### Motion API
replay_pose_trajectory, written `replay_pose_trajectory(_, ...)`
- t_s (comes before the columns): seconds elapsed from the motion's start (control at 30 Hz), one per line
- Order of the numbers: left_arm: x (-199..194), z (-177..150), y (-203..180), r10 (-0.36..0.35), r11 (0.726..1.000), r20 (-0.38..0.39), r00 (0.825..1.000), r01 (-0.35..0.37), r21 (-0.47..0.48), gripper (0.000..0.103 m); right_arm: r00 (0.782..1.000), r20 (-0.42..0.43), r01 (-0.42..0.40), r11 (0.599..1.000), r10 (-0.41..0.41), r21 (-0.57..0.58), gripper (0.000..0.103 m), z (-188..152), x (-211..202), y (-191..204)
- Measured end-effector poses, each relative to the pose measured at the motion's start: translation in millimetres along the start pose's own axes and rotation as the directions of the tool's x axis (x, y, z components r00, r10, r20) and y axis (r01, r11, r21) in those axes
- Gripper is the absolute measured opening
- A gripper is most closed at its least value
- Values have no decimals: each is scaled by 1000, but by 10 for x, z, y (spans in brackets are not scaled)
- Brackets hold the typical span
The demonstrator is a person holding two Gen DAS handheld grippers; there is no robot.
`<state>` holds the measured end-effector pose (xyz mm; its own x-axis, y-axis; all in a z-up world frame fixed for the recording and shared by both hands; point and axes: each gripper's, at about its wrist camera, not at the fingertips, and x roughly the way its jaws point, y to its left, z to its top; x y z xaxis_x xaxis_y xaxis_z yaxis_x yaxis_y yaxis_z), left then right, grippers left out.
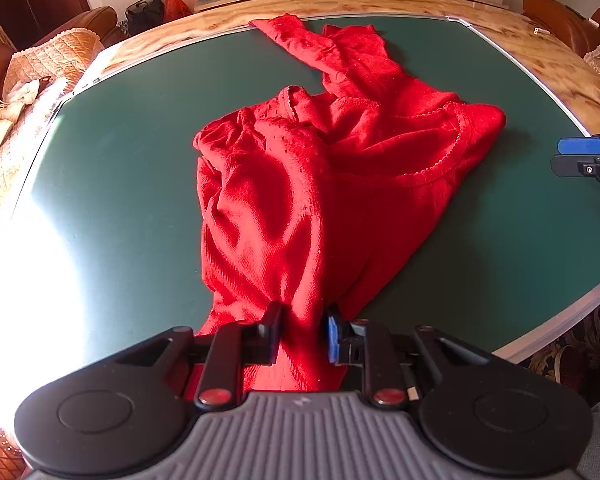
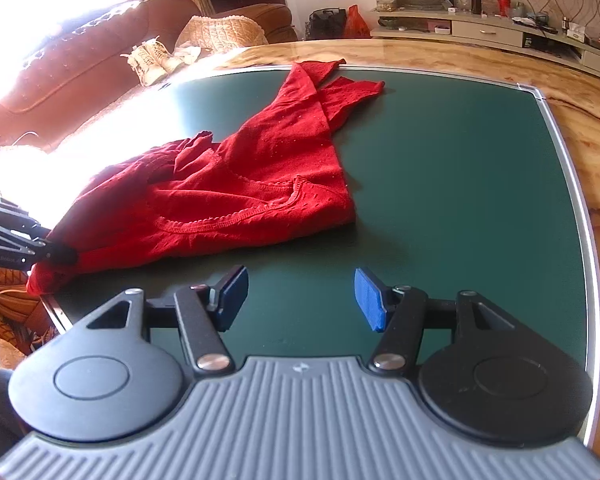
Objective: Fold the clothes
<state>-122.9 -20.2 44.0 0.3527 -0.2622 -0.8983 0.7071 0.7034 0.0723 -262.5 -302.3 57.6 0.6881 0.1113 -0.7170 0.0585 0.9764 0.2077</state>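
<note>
A crumpled red knit garment (image 1: 320, 168) lies on the green mat (image 1: 120, 200), its sleeves stretched toward the far edge. My left gripper (image 1: 303, 330) is shut on a bunched near corner of the garment, with red cloth pinched between the pads. From the right wrist view the same red garment (image 2: 228, 200) lies ahead and to the left, and the left gripper (image 2: 56, 254) grips its corner at the mat's left edge. My right gripper (image 2: 298, 298) hovers open over bare green mat (image 2: 460, 200), clear of the cloth. Its blue pad also shows at the right edge as the right gripper (image 1: 580, 156).
The mat sits in a wooden table (image 1: 540, 52) with a metal trim. A brown sofa (image 2: 80, 64) with cream shoes (image 2: 152, 60) stands to the left. A low cabinet (image 2: 500, 32) with bottles lines the far wall. Strong sun glare (image 1: 28, 280) washes out the mat's left side.
</note>
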Motion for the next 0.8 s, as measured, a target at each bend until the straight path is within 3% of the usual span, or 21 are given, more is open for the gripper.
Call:
replay_pose_trajectory(0.17, 0, -45, 5, -22, 1000, 15, 1000, 22, 11, 40, 999, -32, 15, 997, -18, -82, 67, 10, 53, 64)
replay_pose_trajectory(0.33, -35, -87, 14, -53, 999, 26, 998, 54, -11, 57, 999, -32, -6, 999, 5, -41, 67, -9, 94, 57)
replay_pose_trajectory(0.53, -161, -83, 47, -61, 998, 63, 996, 63, -25, 74, 999, -41, -2, 997, -2, -79, 67, -19, 114, 131)
replay_pose_trajectory(0.8, -240, -9, 117, -66, 996, 88, 994, 71, -54, 77, 999, -39, -11, 997, 8, -79, 67, 11, 121, 131)
